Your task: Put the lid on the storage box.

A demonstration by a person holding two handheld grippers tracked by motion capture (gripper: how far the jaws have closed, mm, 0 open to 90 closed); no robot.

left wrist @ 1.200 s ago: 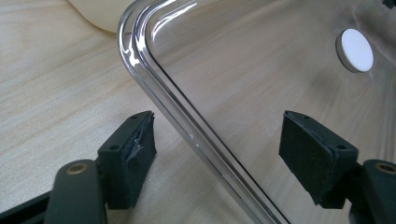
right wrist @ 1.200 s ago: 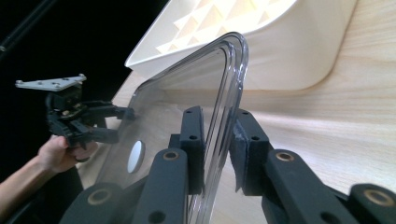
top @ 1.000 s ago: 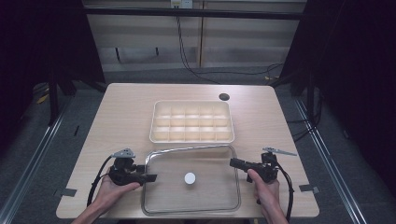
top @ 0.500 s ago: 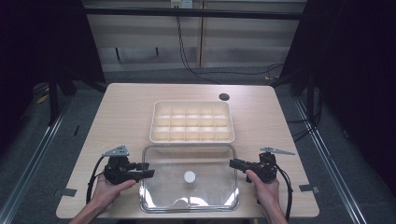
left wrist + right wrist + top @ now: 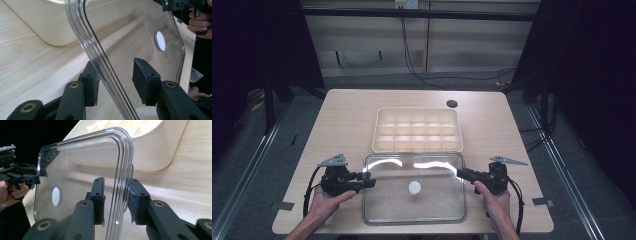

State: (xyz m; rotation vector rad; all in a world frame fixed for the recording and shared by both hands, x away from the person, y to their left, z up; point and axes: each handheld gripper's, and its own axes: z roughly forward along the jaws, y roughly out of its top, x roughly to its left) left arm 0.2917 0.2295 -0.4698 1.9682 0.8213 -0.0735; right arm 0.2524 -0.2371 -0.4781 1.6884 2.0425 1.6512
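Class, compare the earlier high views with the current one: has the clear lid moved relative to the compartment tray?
Yes. The clear lid, held between the left claw and right claw, has shifted away from the compartment tray, toward the person's edge of the table.

Lid (image 5: 414,187) before tray (image 5: 418,129), between tongs.

Dark round grommet (image 5: 452,104) seen in tabletop (image 5: 347,120) nr far right edge; cables (image 5: 412,60) trailed on floor beyond.
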